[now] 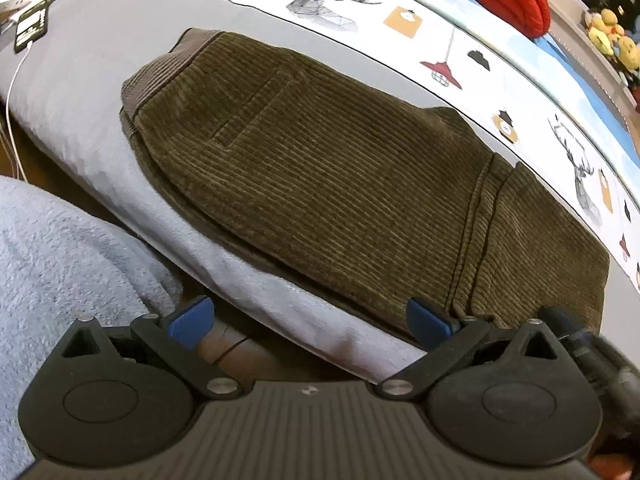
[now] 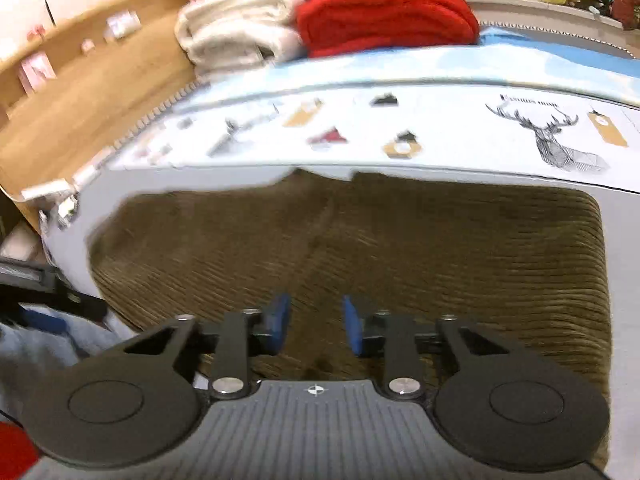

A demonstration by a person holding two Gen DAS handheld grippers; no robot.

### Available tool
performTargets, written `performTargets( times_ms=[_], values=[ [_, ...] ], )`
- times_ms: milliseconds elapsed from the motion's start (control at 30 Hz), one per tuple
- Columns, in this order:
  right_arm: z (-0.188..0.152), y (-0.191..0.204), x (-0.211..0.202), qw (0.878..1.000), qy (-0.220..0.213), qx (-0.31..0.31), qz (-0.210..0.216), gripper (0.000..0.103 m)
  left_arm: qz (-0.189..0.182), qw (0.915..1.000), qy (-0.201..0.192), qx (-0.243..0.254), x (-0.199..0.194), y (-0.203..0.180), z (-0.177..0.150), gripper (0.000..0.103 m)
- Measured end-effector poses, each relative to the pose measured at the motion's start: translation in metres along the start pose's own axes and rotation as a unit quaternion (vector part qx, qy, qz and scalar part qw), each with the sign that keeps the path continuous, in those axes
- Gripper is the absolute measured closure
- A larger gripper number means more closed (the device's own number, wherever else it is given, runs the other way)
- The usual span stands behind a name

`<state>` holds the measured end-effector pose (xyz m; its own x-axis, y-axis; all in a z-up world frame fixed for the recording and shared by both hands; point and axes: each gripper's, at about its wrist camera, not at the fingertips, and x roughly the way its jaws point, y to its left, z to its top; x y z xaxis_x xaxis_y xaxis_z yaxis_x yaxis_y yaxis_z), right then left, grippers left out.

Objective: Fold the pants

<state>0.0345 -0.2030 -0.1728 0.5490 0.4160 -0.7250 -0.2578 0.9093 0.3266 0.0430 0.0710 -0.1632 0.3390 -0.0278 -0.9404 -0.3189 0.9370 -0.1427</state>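
Pants point(image 1: 340, 168): olive-brown wide-rib corduroy, lying folded into a thick flat bundle on the grey bedsheet point(image 1: 80, 92). Judged soft, fairly heavy, grippy rather than slippery; best pinched at a hem or folded edge through all layers. Left gripper point(image 1: 310, 320) spread wide, empty. Right gripper point(image 2: 316, 326) narrowly parted above the cloth, nothing pinched. Writing over the printed deer point(image 2: 556, 136) illegible.

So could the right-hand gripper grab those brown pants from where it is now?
Probably yes. The right gripper hangs just over the folded brown corduroy pants, jaws slightly apart with only cloth below. Nothing lies between them. The pants lie flat on the grey sheet, so pinching an edge may be easier.
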Motion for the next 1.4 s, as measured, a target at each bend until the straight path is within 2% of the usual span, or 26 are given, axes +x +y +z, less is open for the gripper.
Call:
performTargets(
  times_ms=[67, 133, 167, 267, 333, 400, 467, 533, 567, 633, 733, 800, 833, 867, 933, 967, 1067, 1167, 1200, 1267, 1333, 1400],
  values=[
    [-0.017, 0.008, 0.024, 0.997, 0.064, -0.037, 0.005, 0.078, 0.000, 1.0000, -0.001, 0.007, 0.000, -0.003, -0.001, 0.001],
    [-0.036, 0.023, 0.024, 0.994, 0.028, -0.099, -0.019, 0.079, 0.002, 1.0000, 0.002, 0.009, 0.001, -0.005, -0.002, 0.001],
    [-0.035, 0.027, 0.023, 0.993, 0.026, -0.111, -0.023, 0.078, 0.001, 1.0000, 0.002, 0.009, 0.001, -0.004, -0.003, 0.001],
    [-0.023, 0.020, 0.013, 0.997, 0.026, -0.073, -0.006, 0.078, 0.004, 0.9999, 0.006, 0.008, 0.003, -0.004, -0.002, 0.001],
    [-0.017, 0.011, -0.004, 0.999, -0.013, -0.036, -0.005, 0.078, 0.003, 1.0000, 0.005, 0.007, 0.004, -0.004, -0.001, 0.001],
    [-0.014, 0.004, -0.016, 0.999, -0.037, -0.011, -0.027, 0.078, 0.007, 1.0000, 0.003, 0.006, 0.005, -0.004, 0.000, 0.001],
    [-0.016, -0.002, -0.009, 0.999, -0.013, -0.013, -0.036, 0.078, 0.008, 1.0000, 0.005, 0.002, 0.007, -0.004, 0.002, 0.001],
    [-0.029, -0.005, 0.012, 0.997, 0.065, -0.025, -0.024, 0.078, 0.010, 0.9999, 0.009, -0.001, 0.009, -0.003, 0.002, 0.001],
    [-0.037, -0.004, 0.012, 0.998, 0.045, -0.031, -0.025, 0.078, 0.010, 0.9999, 0.009, -0.001, 0.009, -0.003, 0.003, 0.001],
    [-0.037, 0.000, 0.012, 0.998, 0.042, -0.040, -0.029, 0.078, 0.011, 0.9999, 0.006, -0.001, 0.007, -0.003, 0.004, 0.001],
    [-0.028, -0.012, 0.009, 0.999, 0.031, 0.013, -0.002, 0.078, 0.013, 0.9999, 0.004, -0.004, 0.007, 0.000, 0.006, 0.001],
    [-0.023, -0.014, 0.006, 0.999, 0.017, 0.046, -0.003, 0.077, 0.014, 0.9999, 0.002, -0.009, 0.007, 0.002, 0.008, 0.001],
    [-0.020, -0.011, 0.006, 0.999, 0.011, 0.052, 0.002, 0.071, 0.015, 0.9998, 0.002, -0.012, 0.007, 0.005, 0.008, 0.001],
    [-0.018, -0.005, 0.007, 0.999, 0.004, 0.051, 0.013, 0.059, 0.015, 0.9998, 0.002, -0.014, 0.008, 0.007, 0.009, 0.001],
    [-0.015, 0.009, 0.009, 0.999, -0.002, 0.038, 0.025, 0.044, 0.017, 0.9997, 0.003, -0.019, 0.009, 0.013, 0.010, 0.001],
    [-0.013, 0.016, 0.013, 0.999, -0.002, 0.031, 0.026, 0.041, 0.018, 0.9996, 0.003, -0.022, 0.009, 0.015, 0.011, 0.001],
    [-0.013, 0.039, 0.033, 0.999, 0.019, 0.002, 0.035, 0.040, 0.020, 0.9992, 0.006, -0.035, 0.011, 0.026, 0.013, 0.001],
    [-0.020, 0.058, 0.045, 0.999, 0.027, -0.039, 0.014, 0.029, 0.023, 0.9988, 0.006, -0.043, 0.013, 0.033, 0.017, 0.001],
    [-0.023, 0.064, 0.047, 0.997, 0.021, -0.069, 0.000, 0.030, 0.023, 0.9987, 0.006, -0.045, 0.013, 0.036, 0.018, 0.001],
    [-0.028, 0.070, 0.047, 0.994, 0.007, -0.105, -0.028, 0.060, 0.024, 0.9985, 0.005, -0.049, 0.014, 0.040, 0.020, 0.001],
    [-0.020, 0.063, 0.039, 0.997, -0.006, -0.076, -0.002, 0.081, 0.025, 0.9981, 0.003, -0.057, 0.014, 0.044, 0.022, 0.001],
    [-0.012, 0.066, 0.031, 0.997, -0.022, -0.073, 0.009, 0.082, 0.025, 0.9975, 0.003, -0.067, 0.015, 0.049, 0.025, 0.001]
  ],
)
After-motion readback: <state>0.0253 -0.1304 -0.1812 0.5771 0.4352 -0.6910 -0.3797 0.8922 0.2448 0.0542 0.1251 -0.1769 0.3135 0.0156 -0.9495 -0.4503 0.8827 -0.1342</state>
